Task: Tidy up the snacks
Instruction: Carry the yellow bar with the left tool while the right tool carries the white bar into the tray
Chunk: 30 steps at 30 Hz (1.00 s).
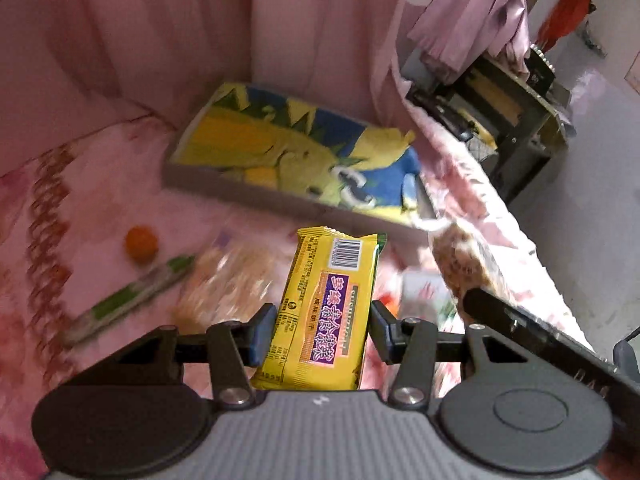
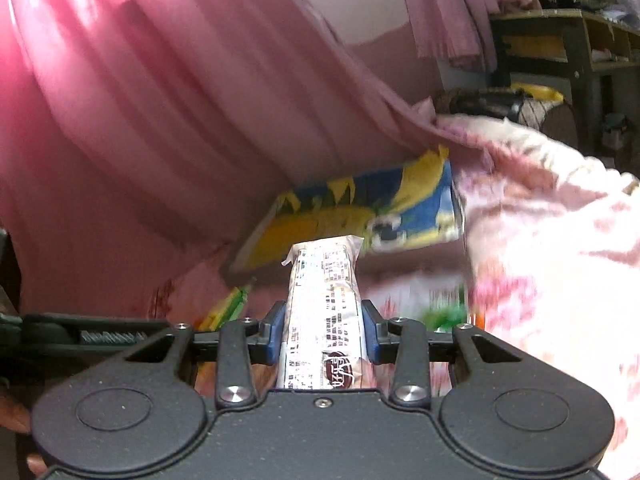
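My left gripper is shut on a yellow snack packet with a purple label and a barcode, held above the pink bedsheet. My right gripper is shut on a white printed snack packet that points forward. In the left wrist view that same packet shows at the right, held by the other gripper's finger. A shallow box with a yellow and blue cartoon cloth lies ahead on the bed; its far corner shows in the right wrist view.
On the sheet lie an orange ball, a green and white stick pack and a clear bag of biscuits. Pink curtains hang behind the bed. A dark shelf unit stands past the bed's right edge.
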Available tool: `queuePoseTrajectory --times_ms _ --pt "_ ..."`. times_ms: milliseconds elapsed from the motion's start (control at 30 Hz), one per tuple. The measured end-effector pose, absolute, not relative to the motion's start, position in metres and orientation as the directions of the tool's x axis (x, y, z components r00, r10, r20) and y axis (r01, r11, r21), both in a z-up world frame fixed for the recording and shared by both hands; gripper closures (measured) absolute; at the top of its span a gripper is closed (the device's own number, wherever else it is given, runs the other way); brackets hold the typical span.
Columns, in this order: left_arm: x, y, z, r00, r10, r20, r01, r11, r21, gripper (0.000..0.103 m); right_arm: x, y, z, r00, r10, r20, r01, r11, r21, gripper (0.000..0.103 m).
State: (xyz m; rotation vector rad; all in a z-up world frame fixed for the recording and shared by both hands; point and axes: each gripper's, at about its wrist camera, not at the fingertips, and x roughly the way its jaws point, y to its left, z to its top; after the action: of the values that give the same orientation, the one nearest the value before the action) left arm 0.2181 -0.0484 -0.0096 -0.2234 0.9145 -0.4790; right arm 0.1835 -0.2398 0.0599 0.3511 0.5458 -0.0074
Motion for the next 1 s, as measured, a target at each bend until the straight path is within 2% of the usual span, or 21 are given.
queuePoseTrajectory --times_ms 200,467,667,1000 --pt "0.270 -0.085 0.002 0.544 -0.498 -0.675 0.312 0.867 -0.388 0.049 0.242 -0.279 0.070 0.885 0.058 -0.461 0.123 0.928 0.352 0.063" --pt "0.358 -0.122 0.002 0.598 -0.485 -0.638 0.307 0.874 -0.377 0.049 0.325 -0.322 0.054 0.896 0.049 -0.440 0.155 0.896 0.416 0.063" --pt "0.417 -0.143 -0.023 0.580 -0.463 -0.670 0.289 0.886 -0.362 0.049 0.374 -0.337 0.032 0.895 0.047 -0.443 0.165 0.889 0.427 0.063" --pt "0.451 -0.143 -0.067 0.591 -0.374 -0.714 0.231 0.927 -0.294 0.049 0.421 -0.339 -0.008 0.870 0.082 -0.486 0.159 0.886 0.435 0.063"
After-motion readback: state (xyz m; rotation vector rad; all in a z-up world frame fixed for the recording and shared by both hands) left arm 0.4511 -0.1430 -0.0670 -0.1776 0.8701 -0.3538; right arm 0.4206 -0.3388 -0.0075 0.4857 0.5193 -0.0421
